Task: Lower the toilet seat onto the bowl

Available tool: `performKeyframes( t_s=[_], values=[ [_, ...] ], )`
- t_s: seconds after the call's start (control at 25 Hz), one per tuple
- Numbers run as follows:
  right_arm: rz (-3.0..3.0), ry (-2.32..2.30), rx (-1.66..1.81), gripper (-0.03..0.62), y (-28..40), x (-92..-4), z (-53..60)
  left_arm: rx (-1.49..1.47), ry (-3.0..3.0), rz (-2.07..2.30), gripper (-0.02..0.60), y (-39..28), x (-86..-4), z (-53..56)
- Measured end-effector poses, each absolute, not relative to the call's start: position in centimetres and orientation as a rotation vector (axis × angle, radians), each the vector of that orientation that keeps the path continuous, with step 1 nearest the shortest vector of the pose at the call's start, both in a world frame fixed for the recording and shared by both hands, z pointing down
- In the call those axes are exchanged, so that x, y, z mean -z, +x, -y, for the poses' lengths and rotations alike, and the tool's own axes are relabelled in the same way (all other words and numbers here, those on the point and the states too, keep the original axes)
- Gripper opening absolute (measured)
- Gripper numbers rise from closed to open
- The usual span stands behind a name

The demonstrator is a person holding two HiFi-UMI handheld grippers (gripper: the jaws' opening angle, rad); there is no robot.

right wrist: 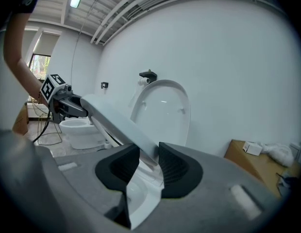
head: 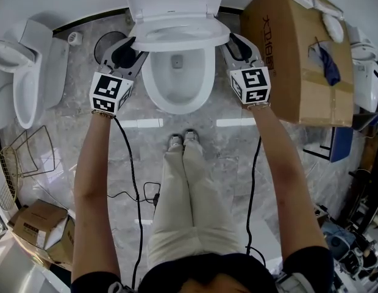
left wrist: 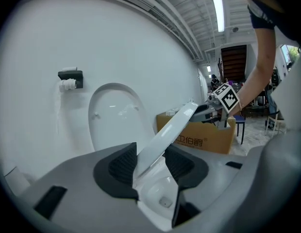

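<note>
toilet seat: sat at top centre of the head view, tilted partway between the upright lid and the bowl, with its front edge raised clear of the rim; was gripped on both side edges.
bowl: stood white and open just below the toilet seat, at upper centre of the head view.
lid: stood upright against the white wall, behind the toilet seat.
left gripper: reached in from the left of the frame; jaws stood narrow, with dark ribbed pads pressed on the left edge of the toilet seat.
right gripper: reached in from the right of the frame; jaws stood narrow, closed on the right edge of the toilet seat.
cardboard box: lay at upper right of the head view, just beside the right gripper.
second toilet: stood at the left edge, well apart from the bowl.
floor: showed grey marble-pattern tile, crossed by black cables from both grippers.
</note>
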State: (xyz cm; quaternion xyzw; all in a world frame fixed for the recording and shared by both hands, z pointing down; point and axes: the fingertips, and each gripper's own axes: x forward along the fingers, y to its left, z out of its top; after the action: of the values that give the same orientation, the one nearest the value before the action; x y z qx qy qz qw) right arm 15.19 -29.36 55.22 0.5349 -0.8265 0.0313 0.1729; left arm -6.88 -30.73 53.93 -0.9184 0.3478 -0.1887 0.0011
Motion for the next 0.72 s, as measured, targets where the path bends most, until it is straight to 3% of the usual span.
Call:
performKeyframes(
  t_s=[0.72],
  values=[
    [2.303, 1.471, -0.113, 0.120, 15.1, -59.8, 24.3, 0.771, -2.795, -0.933, 0.183, -6.7, -58.5, 25.5]
  ],
)
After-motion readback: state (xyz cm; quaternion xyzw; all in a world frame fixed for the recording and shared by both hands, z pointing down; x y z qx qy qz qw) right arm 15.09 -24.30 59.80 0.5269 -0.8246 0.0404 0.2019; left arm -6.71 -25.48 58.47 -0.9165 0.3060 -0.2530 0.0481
